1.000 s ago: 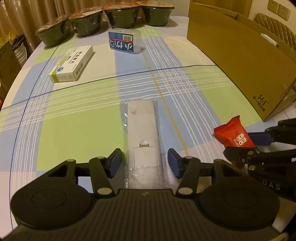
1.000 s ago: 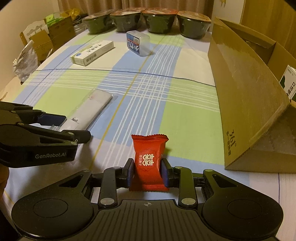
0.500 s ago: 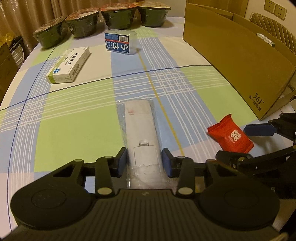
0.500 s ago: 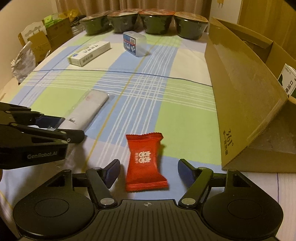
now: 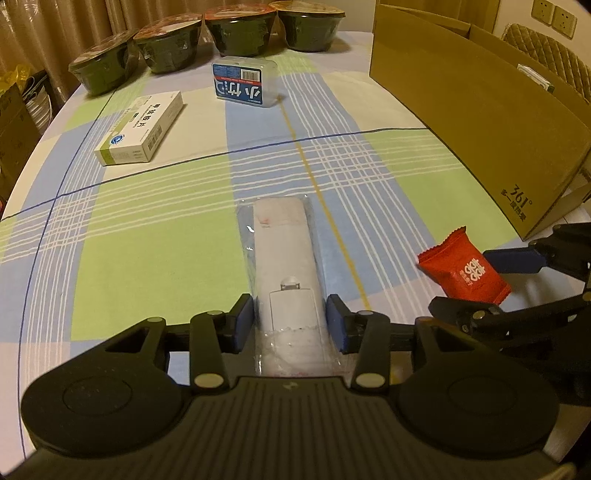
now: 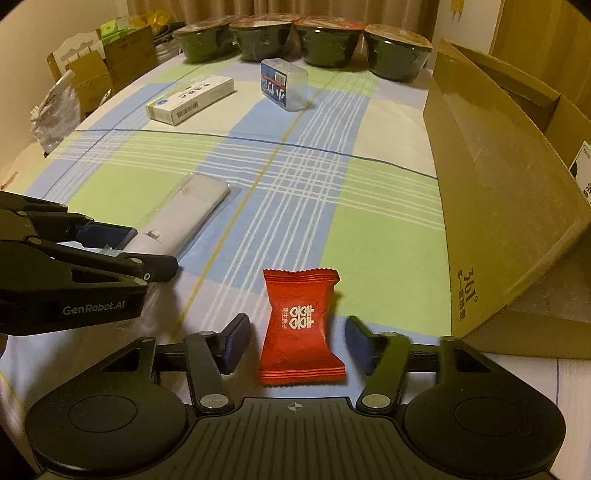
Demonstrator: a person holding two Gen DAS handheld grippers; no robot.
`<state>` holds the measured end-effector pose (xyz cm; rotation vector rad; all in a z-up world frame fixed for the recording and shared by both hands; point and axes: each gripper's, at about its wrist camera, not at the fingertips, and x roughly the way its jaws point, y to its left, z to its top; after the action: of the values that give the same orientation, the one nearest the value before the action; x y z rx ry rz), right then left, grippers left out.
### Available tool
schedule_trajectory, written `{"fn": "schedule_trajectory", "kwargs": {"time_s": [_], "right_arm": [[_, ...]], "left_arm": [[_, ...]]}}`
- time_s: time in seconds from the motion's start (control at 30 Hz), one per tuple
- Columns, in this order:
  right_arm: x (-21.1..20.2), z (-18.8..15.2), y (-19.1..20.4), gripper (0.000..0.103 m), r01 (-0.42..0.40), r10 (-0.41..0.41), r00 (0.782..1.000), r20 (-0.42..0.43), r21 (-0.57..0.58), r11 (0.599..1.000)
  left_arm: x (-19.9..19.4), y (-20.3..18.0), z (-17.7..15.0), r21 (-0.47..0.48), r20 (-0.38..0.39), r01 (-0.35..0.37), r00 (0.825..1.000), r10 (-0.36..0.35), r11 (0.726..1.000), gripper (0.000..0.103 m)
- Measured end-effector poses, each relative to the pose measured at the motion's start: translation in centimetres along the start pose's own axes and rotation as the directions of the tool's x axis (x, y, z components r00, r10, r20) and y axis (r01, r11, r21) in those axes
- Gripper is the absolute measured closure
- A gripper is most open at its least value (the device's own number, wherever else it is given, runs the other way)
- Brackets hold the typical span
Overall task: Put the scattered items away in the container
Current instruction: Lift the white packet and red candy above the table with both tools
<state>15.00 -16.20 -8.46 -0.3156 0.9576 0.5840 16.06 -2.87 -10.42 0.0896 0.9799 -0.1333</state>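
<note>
A white remote-shaped item in a clear bag [image 5: 286,266] lies lengthwise on the checked tablecloth. My left gripper [image 5: 290,319] is shut on its near end, both blue pads pressing its sides. A red candy packet [image 6: 301,317] lies on the cloth between the fingers of my right gripper [image 6: 297,341], which is open with a gap on each side. The open cardboard box [image 6: 491,206] stands to the right. In the left wrist view the candy [image 5: 467,273] and the box [image 5: 461,122] show at the right.
A white and green medicine box [image 5: 142,129] and a clear plastic box with a blue label [image 5: 245,83] lie farther back. Several dark lidded bowls [image 5: 240,27] line the far edge. Cartons and bags [image 6: 92,74] stand beyond the table's left side.
My left gripper went from open around the bagged item to shut on it. My right gripper let go of the red candy and opened, then narrowed slightly around it.
</note>
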Motion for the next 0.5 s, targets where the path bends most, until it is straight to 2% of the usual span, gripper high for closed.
{"fn": "schedule_trajectory", "kwargs": {"time_s": [0.03,0.07,0.1,0.5], "right_arm": [[0.0,0.0,0.1,0.054,-0.003,0.003,1.0,0.0,-0.006,1.0],[-0.1,0.1,0.2,0.067,-0.005,0.005,1.0,0.001,-0.01,1.0],[-0.2,0.1,0.2,0.071,-0.004,0.004,1.0,0.0,-0.013,1.0],[-2.8,0.5,0.6,0.073,0.001,-0.001,1.0,0.029,0.009,1.0]], "left_arm": [[0.0,0.0,0.0,0.001,0.001,0.002,1.0,-0.002,1.0,0.067],[-0.1,0.0,-0.1,0.003,0.003,0.003,1.0,-0.003,1.0,0.067],[-0.1,-0.1,-0.2,0.004,0.007,0.002,1.0,-0.002,1.0,0.068],[-1.7,-0.2,0.3,-0.019,0.027,0.008,1.0,-0.007,1.0,0.07]]}}
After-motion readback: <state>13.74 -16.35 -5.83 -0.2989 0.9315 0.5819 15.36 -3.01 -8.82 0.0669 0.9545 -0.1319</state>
